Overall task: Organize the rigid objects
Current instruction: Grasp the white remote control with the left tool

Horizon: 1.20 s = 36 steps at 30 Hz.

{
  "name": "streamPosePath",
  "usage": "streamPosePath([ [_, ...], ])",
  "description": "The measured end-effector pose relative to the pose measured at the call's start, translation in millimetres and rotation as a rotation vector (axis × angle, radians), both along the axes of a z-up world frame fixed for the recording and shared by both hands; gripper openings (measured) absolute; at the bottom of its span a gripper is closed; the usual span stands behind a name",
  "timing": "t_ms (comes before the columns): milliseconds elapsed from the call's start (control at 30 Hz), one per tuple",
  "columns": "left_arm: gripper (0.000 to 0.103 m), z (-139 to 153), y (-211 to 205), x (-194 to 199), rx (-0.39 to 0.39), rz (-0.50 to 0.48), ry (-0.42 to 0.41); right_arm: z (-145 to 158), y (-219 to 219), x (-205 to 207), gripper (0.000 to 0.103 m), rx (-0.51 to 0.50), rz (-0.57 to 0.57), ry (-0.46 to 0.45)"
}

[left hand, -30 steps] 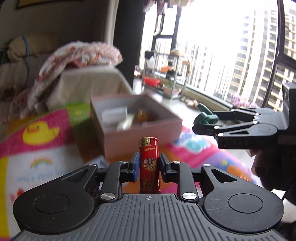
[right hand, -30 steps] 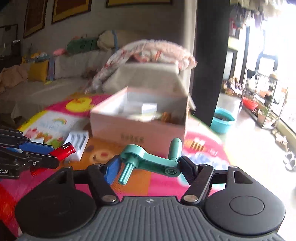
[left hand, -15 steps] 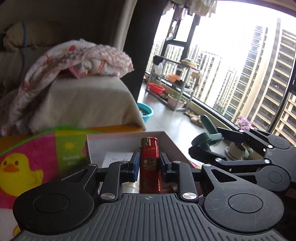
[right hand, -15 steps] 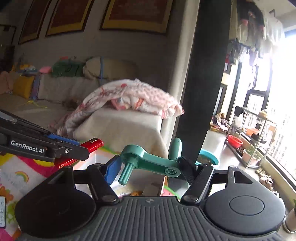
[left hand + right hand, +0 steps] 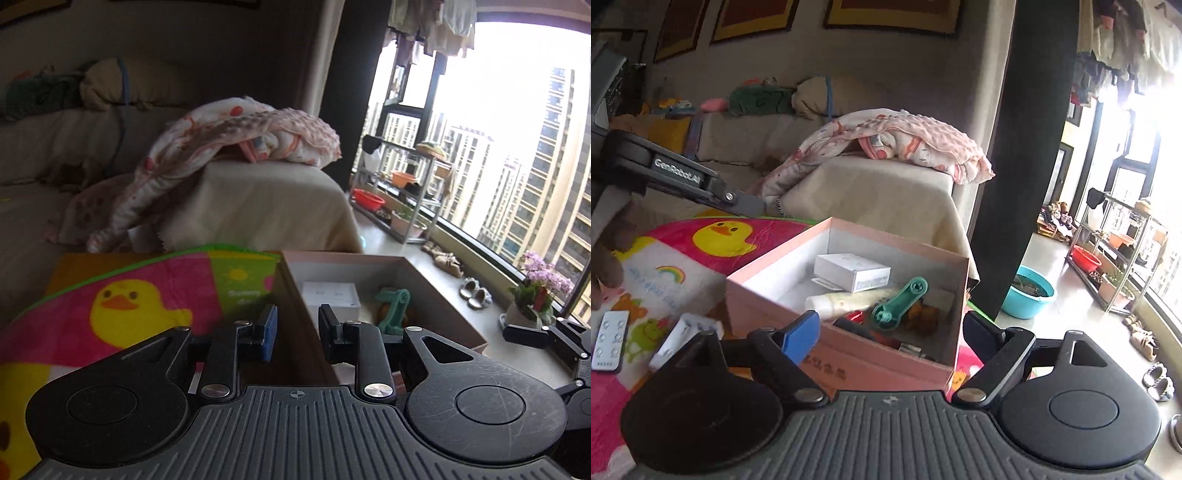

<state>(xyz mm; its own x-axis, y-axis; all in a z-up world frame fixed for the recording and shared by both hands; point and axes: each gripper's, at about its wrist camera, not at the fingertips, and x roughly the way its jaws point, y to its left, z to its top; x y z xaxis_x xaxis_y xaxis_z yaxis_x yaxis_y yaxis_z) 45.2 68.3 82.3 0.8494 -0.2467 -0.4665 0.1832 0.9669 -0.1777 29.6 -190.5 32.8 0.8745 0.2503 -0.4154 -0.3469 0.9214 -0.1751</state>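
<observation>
1. My right gripper: the jaws have just been opening and now stand wide, with nothing between them. The teal crank lies loose inside the pink box, leaning on the other contents beside a white carton and a cream tube.
2. My left gripper: the jaws are narrowly parted and empty. A red item shows in the box, mostly hidden; I cannot tell what it is.
3. Step in hand, as I judge it: the release is finished, so both tools must back out and fetch the next pieces. A remote and a white pack wait on the play mat, left of the box.
4. Recommended: lift clear of the rim before any sideways travel. The left tool lines up with the box's left wall, and a clipped wall would shift the box. Keep the right jaws wide.
5. Pose: both tools point forward and slightly downward, side by side at the box's near edge, not touching.
</observation>
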Motion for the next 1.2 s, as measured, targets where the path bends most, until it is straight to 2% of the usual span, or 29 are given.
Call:
streamPosePath([
  [133, 0.027, -22.1, 38.4, -54.8, 0.029, 0.132, 0.115, -18.8, 1.7, -24.5, 0.086, 0.037, 0.042, 0.12],
  [267, 0.027, -46.8, 67.0, -94.3, -0.047, 0.218, 0.257, -39.3, 10.0, -37.8, 0.086, 0.07, 0.064, 0.215],
  [400, 0.027, -60.7, 70.6, -111.0, -0.101, 0.244, 0.334, -52.5, 18.2, -36.2, 0.086, 0.071, 0.043, 0.259],
  [533, 0.027, -65.5, 56.7, -102.2, -0.089, 0.233, 0.328, -56.8, 15.4, -27.6, 0.088, 0.081, 0.009, 0.306],
  [600, 0.028, -65.6, 49.6, -93.7, -0.093, 0.219, 0.327, -57.5, 14.3, -27.1, 0.089, 0.086, 0.005, 0.31],
  [767, 0.029, -67.8, 27.9, -76.7, -0.039, 0.196, 0.309, -57.9, 16.5, -26.4, 0.095, 0.073, 0.016, 0.318],
  [867, 0.029, -69.1, 26.0, -73.5, -0.046, 0.192, 0.305, -56.4, 18.2, -25.2, 0.095, 0.072, 0.013, 0.322],
  [967, 0.029, -69.7, 26.4, -74.5, -0.05, 0.188, 0.299, -51.7, 24.4, -23.5, 0.095, 0.118, 0.073, 0.34],
  [1033, 0.029, -70.4, 27.7, -74.9, -0.053, 0.182, 0.295, -46.3, 37.2, -19.5, 0.093, 0.153, 0.123, 0.353],
  [1133, 0.029, -71.2, 28.6, -76.6, -0.059, 0.178, 0.287, -40.1, 62.8, -9.3, 0.084, 0.193, 0.192, 0.372],
  [1200, 0.029, -71.5, 29.2, -77.5, -0.064, 0.176, 0.286, -41.4, 81.7, -1.3, 0.073, 0.189, 0.235, 0.388],
])
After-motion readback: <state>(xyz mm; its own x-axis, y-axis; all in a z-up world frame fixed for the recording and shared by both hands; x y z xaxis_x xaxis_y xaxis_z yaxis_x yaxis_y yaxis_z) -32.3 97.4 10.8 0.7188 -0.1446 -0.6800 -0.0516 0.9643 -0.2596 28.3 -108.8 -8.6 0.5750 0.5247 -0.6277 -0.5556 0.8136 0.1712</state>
